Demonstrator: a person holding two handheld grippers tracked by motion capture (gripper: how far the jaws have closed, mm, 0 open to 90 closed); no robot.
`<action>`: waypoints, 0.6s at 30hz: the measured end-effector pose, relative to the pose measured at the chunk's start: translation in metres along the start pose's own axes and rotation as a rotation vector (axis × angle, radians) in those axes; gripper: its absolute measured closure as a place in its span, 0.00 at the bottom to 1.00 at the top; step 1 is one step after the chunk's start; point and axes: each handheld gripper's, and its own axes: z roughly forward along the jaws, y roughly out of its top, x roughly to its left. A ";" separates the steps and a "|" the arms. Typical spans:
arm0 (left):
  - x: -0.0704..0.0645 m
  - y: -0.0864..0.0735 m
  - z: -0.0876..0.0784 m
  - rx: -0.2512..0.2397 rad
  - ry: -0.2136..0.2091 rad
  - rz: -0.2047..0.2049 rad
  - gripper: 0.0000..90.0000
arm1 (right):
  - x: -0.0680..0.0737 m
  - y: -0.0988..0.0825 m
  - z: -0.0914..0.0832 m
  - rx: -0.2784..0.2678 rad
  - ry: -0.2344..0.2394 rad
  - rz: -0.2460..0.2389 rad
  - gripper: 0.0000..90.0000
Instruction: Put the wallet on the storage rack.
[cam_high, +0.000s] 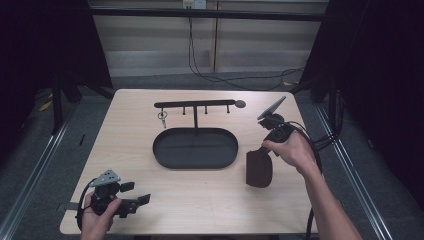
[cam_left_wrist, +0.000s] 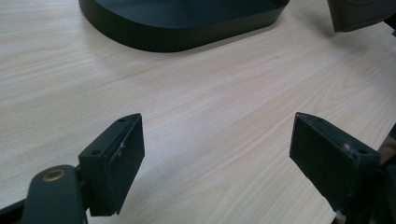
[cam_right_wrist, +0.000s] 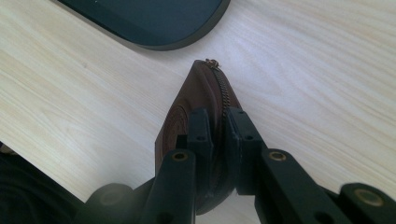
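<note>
A brown zippered leather pouch (cam_high: 259, 170) hangs over the table right of the black oval tray (cam_high: 195, 148). My right gripper (cam_high: 263, 150) is shut on its upper edge. In the right gripper view the two jaws (cam_right_wrist: 219, 122) pinch the pouch (cam_right_wrist: 187, 107) along its zipper, and the zipper pull points toward the tray (cam_right_wrist: 149, 18). My left gripper (cam_high: 137, 193) rests near the table's front left corner, held by a hand. Its jaws stand open with bare wood between them (cam_left_wrist: 217, 140). The tray's wall (cam_left_wrist: 177, 32) and a corner of the pouch (cam_left_wrist: 359, 14) lie ahead of it.
A black hook rail (cam_high: 195, 104) rises on a post from the tray's far side, and a key ring (cam_high: 162, 117) hangs from its left hook. Cables run along the floor behind the table. Bare wood lies between the tray and the table's front edge.
</note>
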 end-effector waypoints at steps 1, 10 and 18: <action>0.000 0.000 0.000 0.001 -0.001 0.000 0.20 | 0.000 0.000 -0.001 -0.002 0.000 -0.003 0.90; 0.000 0.000 0.000 0.001 -0.002 0.000 0.20 | 0.000 0.005 -0.008 0.000 -0.009 0.004 0.90; 0.000 0.000 0.000 0.000 -0.008 -0.001 0.20 | 0.003 0.013 -0.015 -0.014 -0.017 -0.005 0.90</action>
